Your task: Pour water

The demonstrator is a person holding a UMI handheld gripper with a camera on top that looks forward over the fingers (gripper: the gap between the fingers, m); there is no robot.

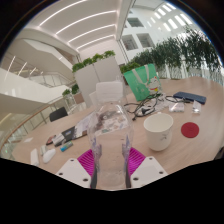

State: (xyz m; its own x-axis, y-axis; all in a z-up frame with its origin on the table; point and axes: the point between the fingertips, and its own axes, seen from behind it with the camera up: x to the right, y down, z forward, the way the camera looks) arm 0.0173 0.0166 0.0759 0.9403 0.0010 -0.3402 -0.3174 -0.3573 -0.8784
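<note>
A clear plastic water bottle (110,122) stands upright between my fingers, its cap end pointing up and away from me. Both magenta pads (90,160) press against its sides, so my gripper (112,163) is shut on it. The bottle's lower part is hidden between the fingers. A white cup (158,131) stands on the wooden table (185,145) just to the right of the bottle, beyond my right finger, its mouth open upward.
A red round lid (189,130) lies right of the cup. Behind are a dark notebook (186,98), cables and glasses (148,103), and a green chair (143,76). White and dark small items (50,152) lie left of the fingers. Planters stand at the back.
</note>
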